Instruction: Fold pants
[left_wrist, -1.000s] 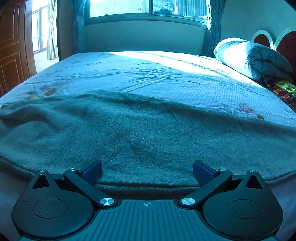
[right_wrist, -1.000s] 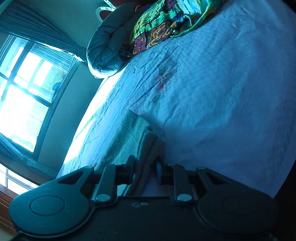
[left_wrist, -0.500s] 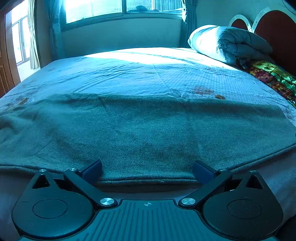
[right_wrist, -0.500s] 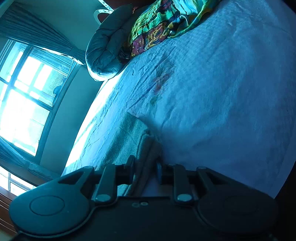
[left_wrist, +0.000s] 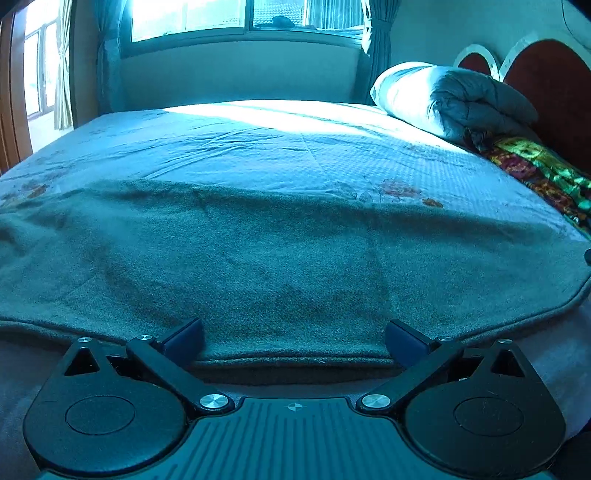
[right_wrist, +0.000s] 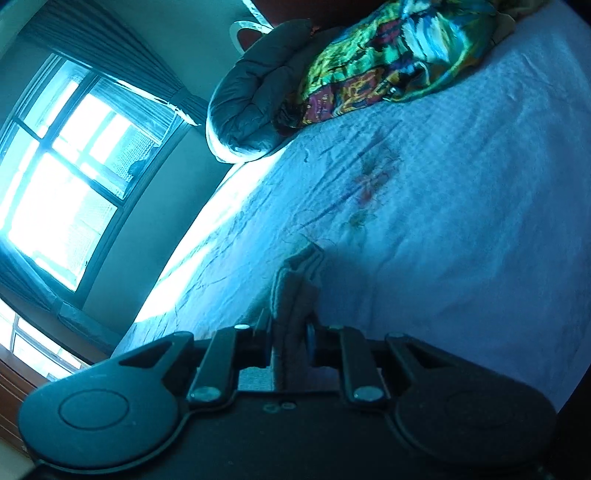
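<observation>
Grey-green pants (left_wrist: 288, 266) lie spread flat across the near part of the bed, their near hem just ahead of my left gripper (left_wrist: 293, 338), which is open wide and empty above that hem. In the right wrist view my right gripper (right_wrist: 290, 334) is shut on a bunched end of the pants (right_wrist: 293, 291) and holds it lifted off the sheet. The rest of the pants is hidden behind the right gripper body.
The bed has a pale blue flowered sheet (left_wrist: 295, 147). A rolled grey duvet (left_wrist: 454, 99) and a colourful cloth (left_wrist: 543, 173) lie by the headboard (left_wrist: 550, 81) at the right. A window (left_wrist: 229, 14) is at the far wall.
The right gripper has lifted and turned with the pants end, which now stands narrower between its fingers. The left gripper has swung right along the hem, still open.
</observation>
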